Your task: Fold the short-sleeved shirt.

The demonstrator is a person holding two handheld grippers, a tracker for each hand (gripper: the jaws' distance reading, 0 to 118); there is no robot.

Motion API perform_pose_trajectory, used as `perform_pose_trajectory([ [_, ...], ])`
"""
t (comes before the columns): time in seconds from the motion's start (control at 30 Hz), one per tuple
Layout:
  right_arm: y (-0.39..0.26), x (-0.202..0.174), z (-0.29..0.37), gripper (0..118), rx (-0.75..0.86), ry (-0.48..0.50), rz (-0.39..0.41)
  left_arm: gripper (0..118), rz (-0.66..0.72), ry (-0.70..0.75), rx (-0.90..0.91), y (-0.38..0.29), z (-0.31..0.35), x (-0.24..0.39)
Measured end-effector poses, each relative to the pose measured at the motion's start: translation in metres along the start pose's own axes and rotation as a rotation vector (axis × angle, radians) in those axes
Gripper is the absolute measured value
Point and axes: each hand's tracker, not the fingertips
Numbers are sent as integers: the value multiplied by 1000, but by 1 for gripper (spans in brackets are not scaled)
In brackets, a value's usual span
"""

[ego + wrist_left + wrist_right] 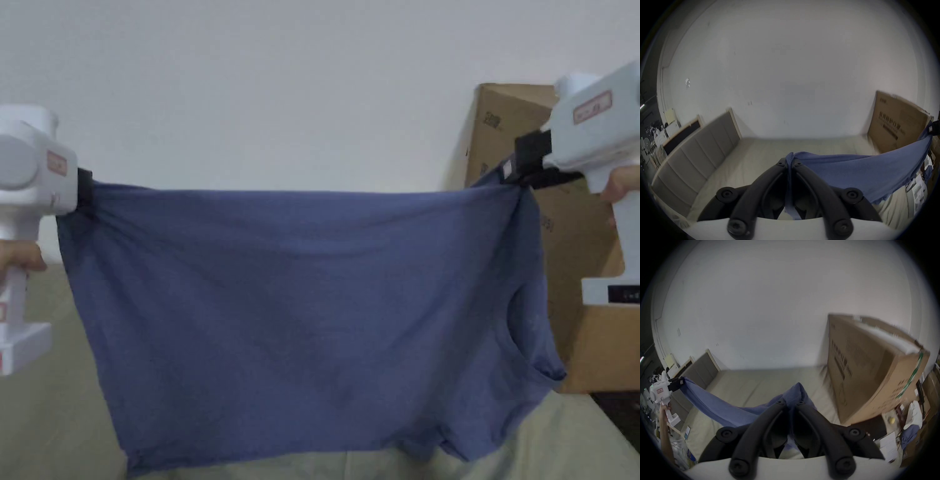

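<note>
- Behind everything stands a plain white wall (300,81), with a pale beige bed surface (756,155) spread below it.
- At the left side of that surface, my left gripper view shows a grey padded headboard (701,149) with a light wooden frame.
- To my right a big brown cardboard box (562,250) stands upright on the bed by the wall; the print on it is too blurred to read.
- My left gripper (790,162) is clenched on one upper corner of the blue short-sleeved shirt (300,312); in its own view both black jaws press together with a bunch of blue cloth squeezed between them.
- My right gripper (790,402) is clamped the same way on the other upper corner, blue fabric pinched between its closed jaws and rising just past the tips.
- Between the two grippers the shirt hangs in the air, its top edge pulled nearly straight from left to right in the head view.
- Its body drops like a curtain, and the lower edge lies near or on the bed; I cannot tell which.
- On the right side of the hanging cloth a curved opening shows, neck or sleeve, I cannot say.
- My left hand (666,408) shows in the right gripper view, wrapped around the white handle.
</note>
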Motion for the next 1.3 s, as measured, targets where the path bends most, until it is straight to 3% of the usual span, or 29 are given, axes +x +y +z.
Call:
perform_pose_trajectory([
  [0.17, -106, 23, -85, 5, -211, -7, -97, 2, -47, -16, -247, -131, -77, 17],
  [0.33, -207, 42, -128, 5, -393, -7, -193, 2, 28, -37, -436, -234, -109, 17],
  [0.5, -257, 46, -125, 5, -463, -11, -180, 2, 23, -25, -495, -271, -93, 19],
  [0.63, -259, 42, -80, 5, -408, 37, -258, 2, 30, -37, -451, -267, -61, 12],
  [0.9, -282, 21, 47, 5, -305, 55, -249, 2, 38, -75, -375, -276, 56, -20],
  [1.07, -334, 6, 124, 5, -281, 57, -214, 2, 5, -78, -340, -316, 143, -41],
  [1.3, -436, -1, 161, 5, -366, 13, -205, 2, -45, -58, -432, -403, 221, -43],
])
